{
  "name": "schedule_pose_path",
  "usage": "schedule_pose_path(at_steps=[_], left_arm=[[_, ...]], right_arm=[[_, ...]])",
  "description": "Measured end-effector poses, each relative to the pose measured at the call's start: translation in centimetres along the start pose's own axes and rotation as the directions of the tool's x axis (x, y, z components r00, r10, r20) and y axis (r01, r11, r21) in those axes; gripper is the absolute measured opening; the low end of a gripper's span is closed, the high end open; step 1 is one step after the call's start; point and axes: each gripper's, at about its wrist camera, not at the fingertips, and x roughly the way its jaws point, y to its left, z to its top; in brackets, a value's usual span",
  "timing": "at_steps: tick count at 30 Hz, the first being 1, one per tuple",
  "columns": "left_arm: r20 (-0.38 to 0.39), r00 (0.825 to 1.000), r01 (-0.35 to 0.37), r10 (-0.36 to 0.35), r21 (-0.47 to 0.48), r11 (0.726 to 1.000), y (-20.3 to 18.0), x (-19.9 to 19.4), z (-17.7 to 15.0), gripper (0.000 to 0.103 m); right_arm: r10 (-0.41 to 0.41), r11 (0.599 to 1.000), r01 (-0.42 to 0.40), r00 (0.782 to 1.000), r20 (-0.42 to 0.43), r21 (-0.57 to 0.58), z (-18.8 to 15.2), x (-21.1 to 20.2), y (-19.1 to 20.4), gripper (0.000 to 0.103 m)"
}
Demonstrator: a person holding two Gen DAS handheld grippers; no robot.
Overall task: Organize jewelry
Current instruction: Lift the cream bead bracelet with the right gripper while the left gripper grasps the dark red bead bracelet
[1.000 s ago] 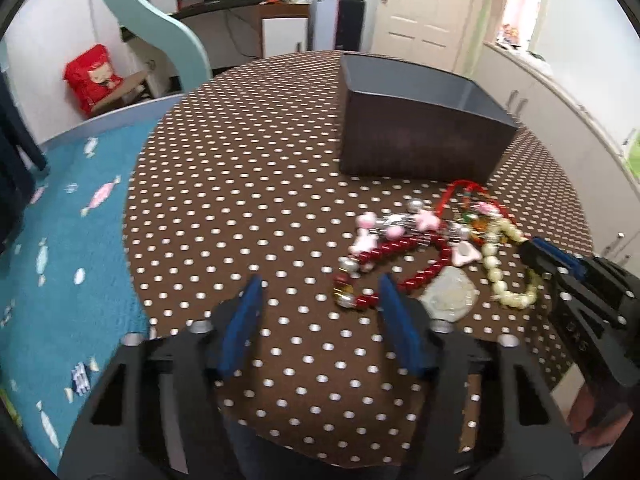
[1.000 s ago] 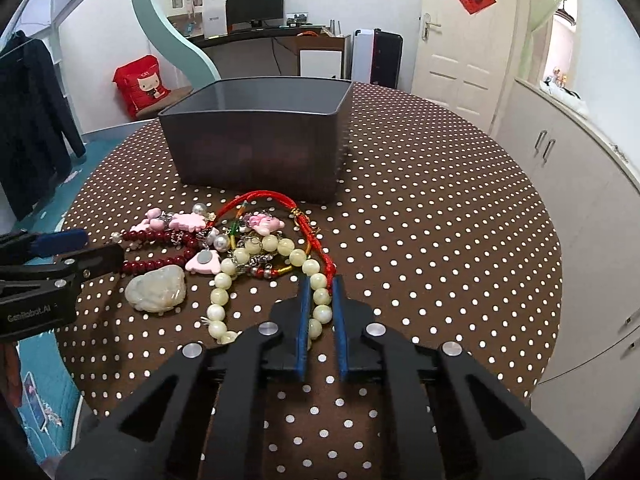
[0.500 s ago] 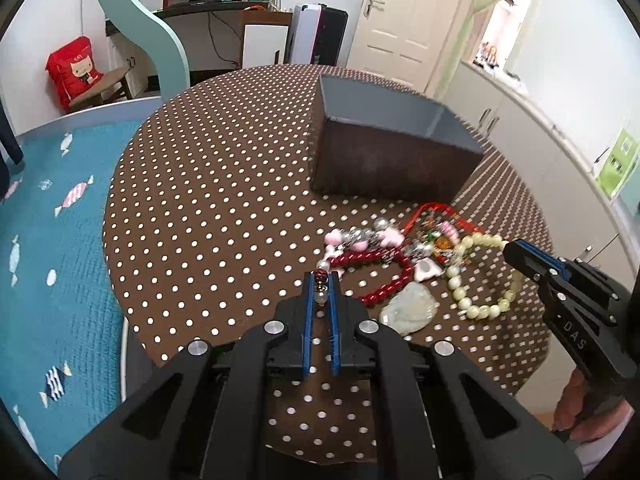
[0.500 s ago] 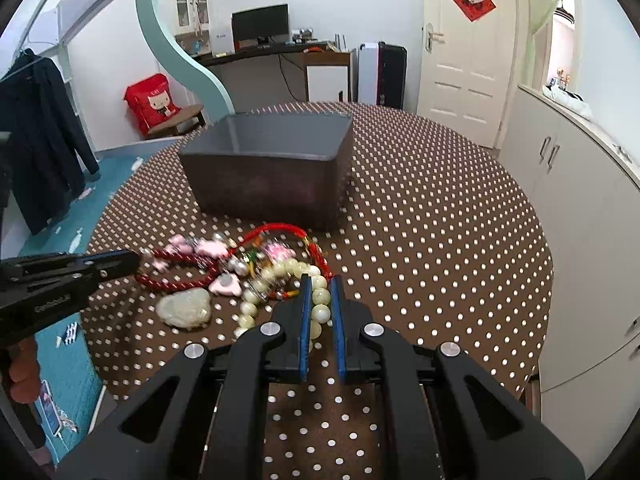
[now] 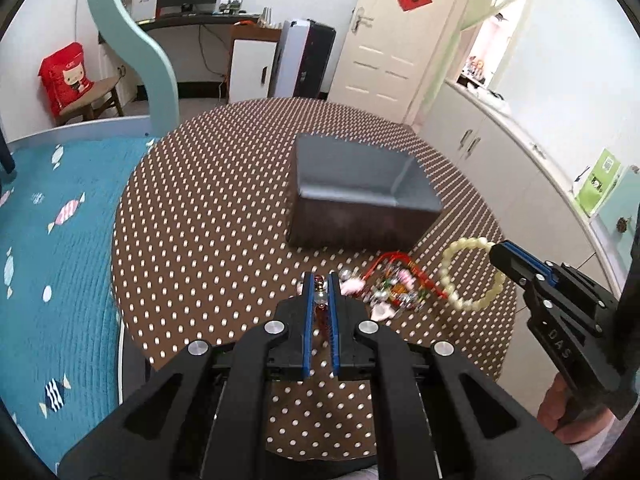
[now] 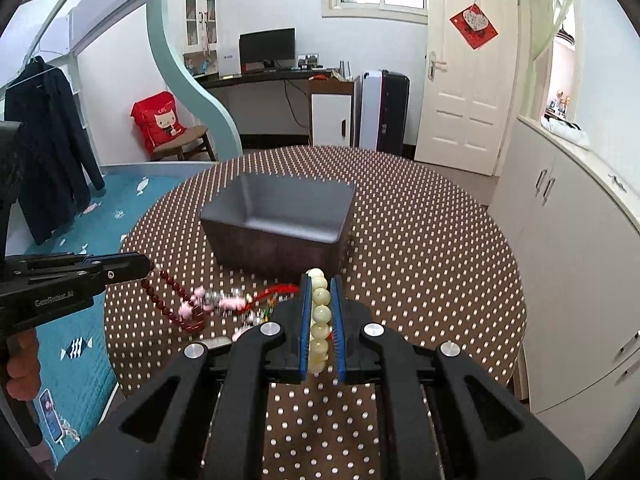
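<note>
Cream bead bracelet [image 6: 320, 312] clamped in R tool [image 6: 320, 280], lifted

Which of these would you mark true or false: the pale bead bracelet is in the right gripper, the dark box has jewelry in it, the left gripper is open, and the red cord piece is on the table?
1. The right gripper is shut on the pale bead bracelet. True.
2. The dark box holds jewelry. False: what shows of its inside is bare.
3. The left gripper is open. False: it is shut on the dark red bead strand.
4. The red cord piece lies on the dotted table in front of the box. True.
</note>
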Motion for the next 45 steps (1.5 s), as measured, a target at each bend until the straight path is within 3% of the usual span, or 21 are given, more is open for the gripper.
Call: schedule_pose_path(at_steps=[3, 11, 14, 15, 17, 18, 25, 30, 31, 32, 34, 37, 40, 45], left_arm=[[0.025, 1.000, 0.010, -0.010, 0.010, 1.000, -0.3, -0.7, 1.4, 0.000], [0.119, 0.992, 0.022, -0.030, 0.073, 0.997, -1.8, -2.5, 6.0, 0.000], [0.094, 0.995, 0.027, -0.036, 0.103, 0.994, -1.6, -1.8, 6.4, 0.002], [0.069, 0.997, 0.037, -0.045, 0.111, 0.993, -1.4, -1.4, 6.1, 0.007], [0.023, 0.999, 0.035, -0.038, 0.103, 0.994, -0.7, -0.4, 5.0, 0.047], [-0.009, 1.000, 0.021, -0.021, 0.091, 0.996, -0.2, 0.3, 4.1, 0.047], [-0.196, 0.978, -0.064, 0.066, 0.017, 0.998, 3.4, 4.5, -0.8, 0.047], [-0.185, 0.974, -0.121, 0.133, 0.079, 0.990, 3.0, 6.0, -1.6, 0.047], [-0.181, 0.970, -0.146, 0.163, 0.103, 0.984, 2.6, 6.1, -1.6, 0.041], [-0.175, 0.967, -0.168, 0.187, 0.118, 0.979, 2.4, 6.3, -1.6, 0.026], [-0.164, 0.962, -0.194, 0.220, 0.162, 0.968, 1.9, 6.4, -1.5, 0.007], [-0.170, 0.959, -0.196, 0.226, 0.173, 0.965, 1.7, 6.5, -1.5, 0.007], [-0.159, 0.968, -0.175, 0.194, 0.122, 0.977, 2.2, 6.3, -1.4, 0.007], [-0.127, 0.986, -0.107, 0.107, 0.007, 0.994, 4.5, 5.2, -1.1, 0.007]], right_arm=[[0.006, 1.000, -0.006, 1.000, 0.016, -0.002, 1.1, 0.0, -0.1, 0.009], [0.006, 1.000, -0.005, 0.998, 0.062, -0.014, 4.6, 0.9, -0.6, 0.009], [0.003, 1.000, -0.001, 0.998, 0.064, -0.025, 4.9, 1.4, -0.6, 0.009], [0.014, 0.999, -0.012, 0.998, 0.058, -0.031, 4.9, 1.6, -0.5, 0.009], [0.019, 0.999, -0.017, 0.999, 0.043, -0.037, 4.5, 2.1, -0.4, 0.009], [0.023, 0.999, -0.022, 0.999, 0.032, -0.036, 4.1, 2.3, -0.4, 0.009], [0.035, 0.999, -0.036, 0.999, -0.037, -0.011, 2.5, 3.5, -0.6, 0.009], [0.038, 0.999, -0.038, 0.998, -0.048, 0.004, 2.3, 3.7, -0.7, 0.009], [0.037, 0.999, -0.037, 0.998, -0.049, 0.005, 2.3, 3.7, -0.8, 0.009], [0.035, 0.999, -0.035, 0.998, -0.048, 0.003, 2.4, 3.7, -0.7, 0.009], [0.037, 0.999, -0.037, 0.998, -0.048, -0.001, 2.4, 3.7, -0.8, 0.009], [0.031, 1.000, -0.031, 0.998, -0.057, -0.004, 2.1, 3.8, -1.0, 0.012], [0.022, 1.000, -0.023, 0.994, -0.104, -0.009, 1.0, 4.8, -1.4, 0.038], [0.012, 1.000, -0.009, 0.977, -0.211, 0.015, -1.1, 7.8, -2.4, 0.041]])
